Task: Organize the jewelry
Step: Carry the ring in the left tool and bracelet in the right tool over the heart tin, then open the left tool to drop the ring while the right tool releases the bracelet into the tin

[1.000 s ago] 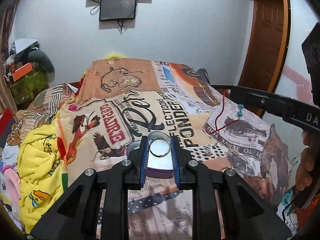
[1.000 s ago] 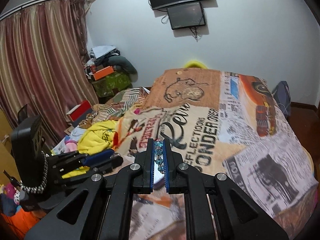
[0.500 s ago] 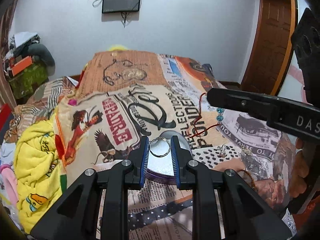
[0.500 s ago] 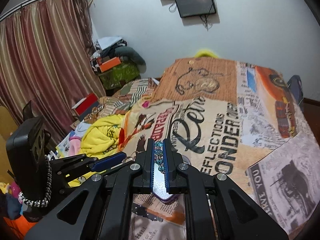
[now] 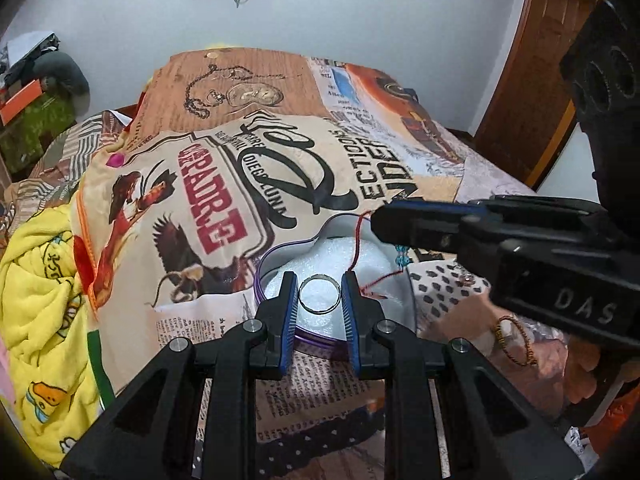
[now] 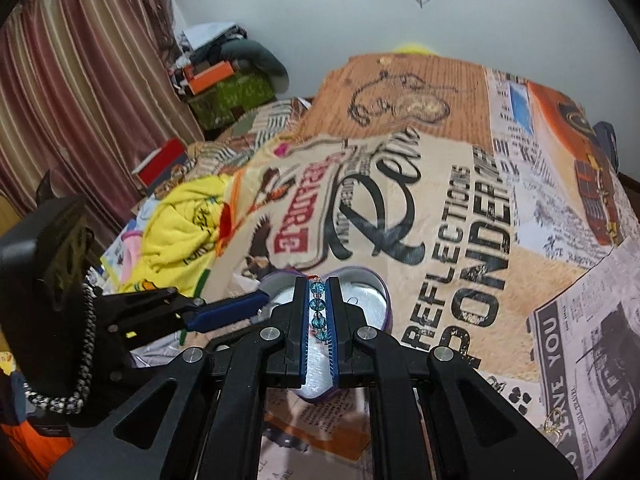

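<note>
Jewelry hangs over the heart-shaped tin (image 5: 280,258): left gripper (image 5: 320,300) pinches a light, stiff, slippery ring (image 5: 320,294) by its edges; right gripper (image 6: 319,314) clamps a limp bead bracelet (image 6: 318,312).

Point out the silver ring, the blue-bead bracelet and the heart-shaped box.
silver ring (image 5: 320,294): left wrist view, on its lower rim.
blue-bead bracelet (image 6: 318,307): right wrist view, on a middle bead.
heart-shaped box (image 6: 370,285): right wrist view, on its inner wall.
</note>
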